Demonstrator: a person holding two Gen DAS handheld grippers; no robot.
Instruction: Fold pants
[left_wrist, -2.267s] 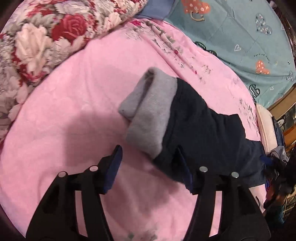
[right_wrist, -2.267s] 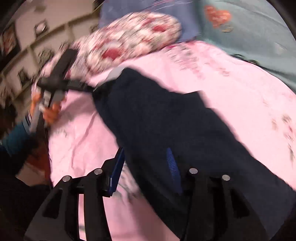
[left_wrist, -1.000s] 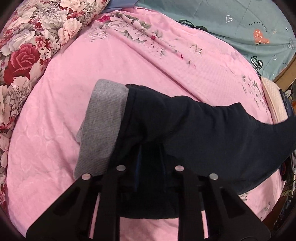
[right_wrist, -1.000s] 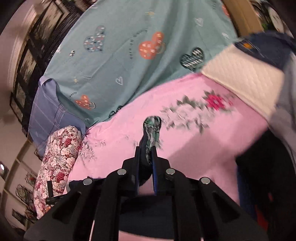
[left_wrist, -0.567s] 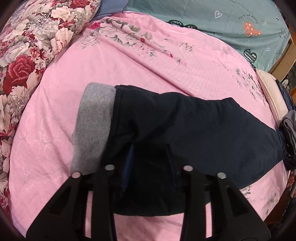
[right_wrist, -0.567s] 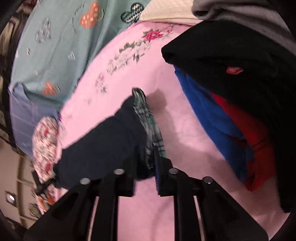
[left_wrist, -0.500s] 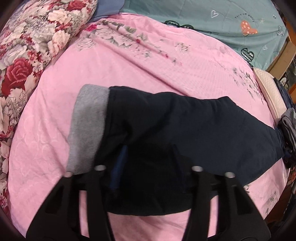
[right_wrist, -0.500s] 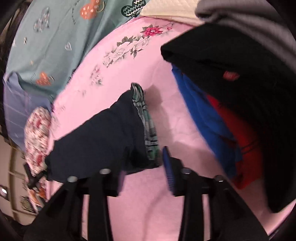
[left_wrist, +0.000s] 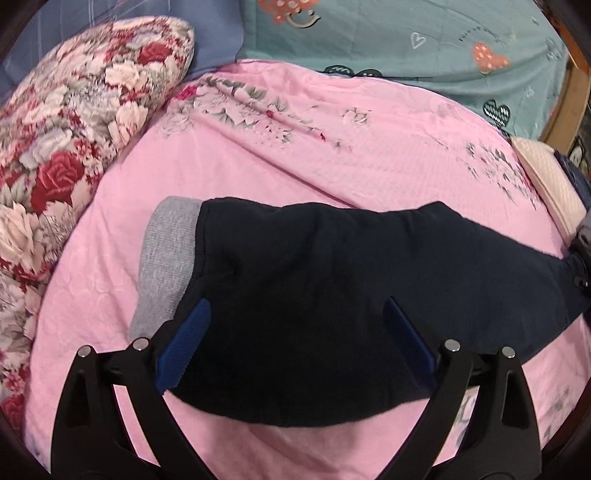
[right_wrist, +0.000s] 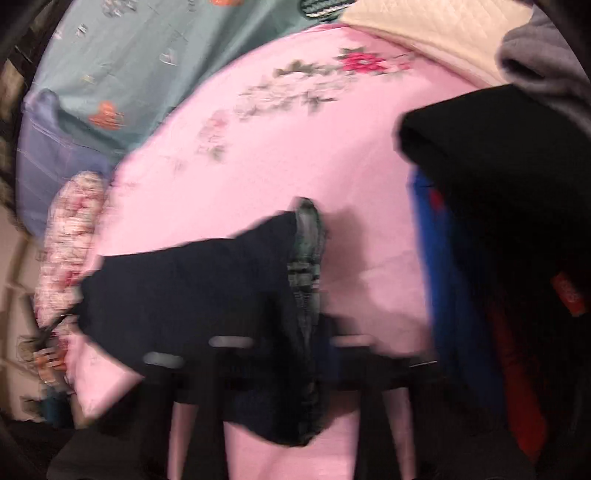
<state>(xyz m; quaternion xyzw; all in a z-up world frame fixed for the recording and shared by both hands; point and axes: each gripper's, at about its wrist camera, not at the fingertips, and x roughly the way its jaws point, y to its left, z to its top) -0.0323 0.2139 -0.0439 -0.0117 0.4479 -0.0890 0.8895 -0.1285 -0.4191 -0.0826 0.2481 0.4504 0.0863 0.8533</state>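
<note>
Dark navy pants (left_wrist: 332, 280) lie flat across the pink bedspread (left_wrist: 295, 155), with a grey ribbed cuff (left_wrist: 166, 258) at the left end. My left gripper (left_wrist: 295, 332) is open, its blue pads (left_wrist: 184, 339) spread over the near edge of the pants. In the blurred right wrist view the pants (right_wrist: 192, 295) show their plaid-lined waistband (right_wrist: 306, 258). My right gripper (right_wrist: 280, 350) is smeared by motion over the waistband end and its jaws look apart.
A floral pillow (left_wrist: 74, 110) lies at the left and a teal heart-print quilt (left_wrist: 406, 37) at the back. A pile of black, blue and red clothes (right_wrist: 498, 221) sits at the right. A cream cushion (left_wrist: 546, 177) lies at the bed's right edge.
Both grippers have opened and let go of the pants, which now lie spread flat. The left gripper has drawn back slightly; the right gripper is still moving.
</note>
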